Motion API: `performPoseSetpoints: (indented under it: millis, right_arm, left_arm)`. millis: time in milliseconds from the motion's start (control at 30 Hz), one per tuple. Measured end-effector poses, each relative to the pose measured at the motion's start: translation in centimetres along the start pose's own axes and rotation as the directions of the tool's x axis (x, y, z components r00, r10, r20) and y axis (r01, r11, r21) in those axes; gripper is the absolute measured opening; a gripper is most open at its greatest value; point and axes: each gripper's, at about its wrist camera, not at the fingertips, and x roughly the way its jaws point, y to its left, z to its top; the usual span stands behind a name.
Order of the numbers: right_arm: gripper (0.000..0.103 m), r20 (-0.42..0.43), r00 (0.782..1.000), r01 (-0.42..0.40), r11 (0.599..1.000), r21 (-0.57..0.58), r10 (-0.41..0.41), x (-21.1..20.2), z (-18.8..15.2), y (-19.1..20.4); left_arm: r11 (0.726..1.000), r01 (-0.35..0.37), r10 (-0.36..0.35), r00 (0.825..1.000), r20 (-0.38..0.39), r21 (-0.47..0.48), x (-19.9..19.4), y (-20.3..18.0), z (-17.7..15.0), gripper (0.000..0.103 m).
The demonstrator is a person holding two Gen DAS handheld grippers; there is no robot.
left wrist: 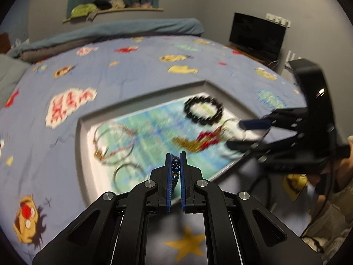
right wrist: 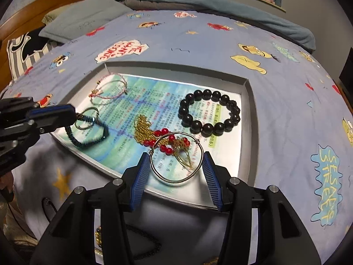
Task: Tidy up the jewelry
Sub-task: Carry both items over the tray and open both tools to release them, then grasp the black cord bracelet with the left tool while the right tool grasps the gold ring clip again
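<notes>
Jewelry is counted in a shallow grey tray [right wrist: 249, 101] that lies on a blue cartoon-print bedsheet [right wrist: 198, 44]: one black bead bracelet [right wrist: 208, 112], one gold chain with red beads [right wrist: 154, 137], one thin pink cord bracelet [right wrist: 110, 92], one small metal ring [right wrist: 85, 119], one dark blue braided bracelet [right wrist: 88, 134] and one large wire hoop [right wrist: 176, 156]. Six pieces are seen in all, and a printed paper sheet [right wrist: 136, 101] is spread under them.

Two grippers are seen. The left gripper [left wrist: 176, 176] is pressed together on the braided bracelet, which is pinched between its blue pads [left wrist: 169, 176] and hangs from their tips over the near left part of the tray. The right gripper [right wrist: 176, 176] is spread about halfway, and the wire hoop is held across the gap, its sides lying against both pads; whether it is squeezed hard cannot be told.

Beyond the tray a grey pillow [right wrist: 83, 19], a folded teal blanket [right wrist: 220, 2] and a wooden headboard [right wrist: 44, 6] are seen. In the left wrist view a dark screen [left wrist: 257, 35] stands at the far right, and that view is blurred.

Just past the right gripper's tips lies the gold chain, partly overlapped by the hoop. The black bead bracelet lies farther ahead and to the right, with nothing over it. The small ring lies just beside the left gripper's tips, under the hanging braid.
</notes>
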Motion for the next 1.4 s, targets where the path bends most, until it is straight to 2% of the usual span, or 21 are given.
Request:
performPoseSetpoints:
  millis: [233,767,900,967,1000,1033,1100,1233,1300,1400]
  right_arm:
    - [0.049,-0.029,0.999,0.021,1.0,0.009,-0.021,0.6,0.0,-0.8]
    - [0.05,-0.034,0.999,0.03,0.999,0.013,-0.029,0.8,0.1,-1.0]
    - [0.052,-0.024,0.999,0.031,0.999,0.014,-0.031,0.4,0.1,-1.0]
    - [0.06,-0.006,1.0,0.025,0.999,0.02,-0.025,0.0,0.0,-0.9]
    - [0.064,0.011,1.0,0.016,1.0,0.021,-0.017,-0.4,-0.1,-0.9]
    - [0.064,0.018,1.0,0.014,1.0,0.019,-0.015,-0.6,-0.1,-0.7]
    - [0.068,0.035,0.999,0.014,1.0,0.014,-0.014,-1.2,-0.1,-0.4]
    - [0.089,0.096,0.995,0.017,0.999,0.038,-0.021,-3.1,-0.4,-0.5]
    - [0.096,0.12,0.993,0.013,0.998,0.062,-0.021,-4.0,-0.7,-0.8]
    - [0.097,0.145,0.989,0.02,0.995,0.094,-0.034,-5.1,-1.2,-1.3]
  left_arm:
    - [0.996,-0.03,0.026,0.998,-0.051,-0.087,0.9,3.2,-2.0,0.008]
    - [0.993,-0.08,0.073,0.994,-0.084,-0.088,1.5,4.1,-2.4,0.009]
    - [0.99,-0.096,0.088,0.993,-0.083,-0.098,1.4,4.5,-2.3,0.021]
    - [0.99,-0.1,0.092,0.992,-0.082,-0.103,1.2,4.5,-2.3,0.024]
    - [0.989,-0.103,0.095,0.992,-0.08,-0.104,1.1,4.5,-2.3,0.028]
    - [0.989,-0.106,0.098,0.992,-0.073,-0.104,0.9,4.5,-2.3,0.031]
    - [0.988,-0.109,0.104,0.993,-0.059,-0.109,0.5,4.5,-2.2,0.048]
    - [0.986,-0.121,0.118,0.992,-0.037,-0.114,-0.5,4.4,-1.9,0.063]
    - [0.984,-0.137,0.135,0.99,-0.028,-0.113,-0.8,4.3,-1.9,0.076]
    - [0.979,-0.171,0.169,0.985,-0.02,-0.112,-1.5,4.2,-1.8,0.083]
